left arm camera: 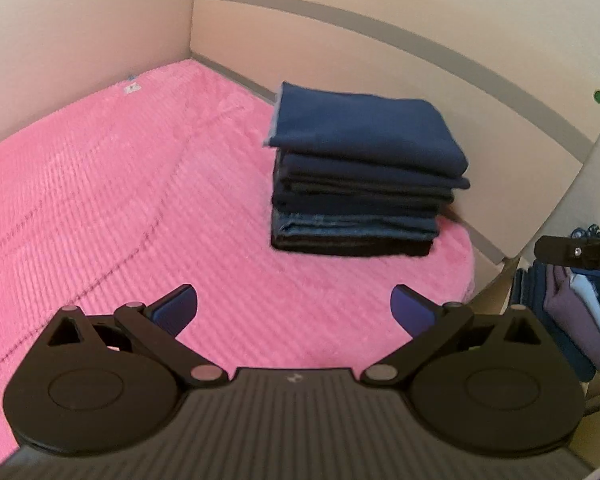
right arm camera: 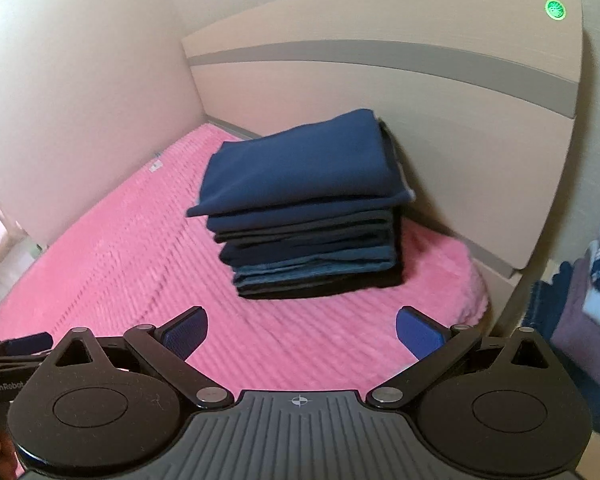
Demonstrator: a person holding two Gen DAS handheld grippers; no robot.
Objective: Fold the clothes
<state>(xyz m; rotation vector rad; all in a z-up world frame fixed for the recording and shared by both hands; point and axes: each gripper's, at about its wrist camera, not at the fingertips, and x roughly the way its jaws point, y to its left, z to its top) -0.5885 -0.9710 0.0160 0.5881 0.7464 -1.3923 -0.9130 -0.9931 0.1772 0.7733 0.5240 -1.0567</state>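
Left gripper spread wide, nothing between the pads, hovering over the pink blanket short of the stack of folded clothes. Right gripper equally splayed and empty, also short of the stack. Stack sitting square near the headboard, dark blue piece on top, denim lower down.

Risk from here: top piece overhanging on one side, so a careless brush could slide it off or tip the pile. Soft bedding under the stack, hardly a steady base.

Off past the stack's right, beyond the bed edge: more clothes, blurred, probably unfolded. Nothing lying between grippers and stack. Either gripper could foul the other while reaching.
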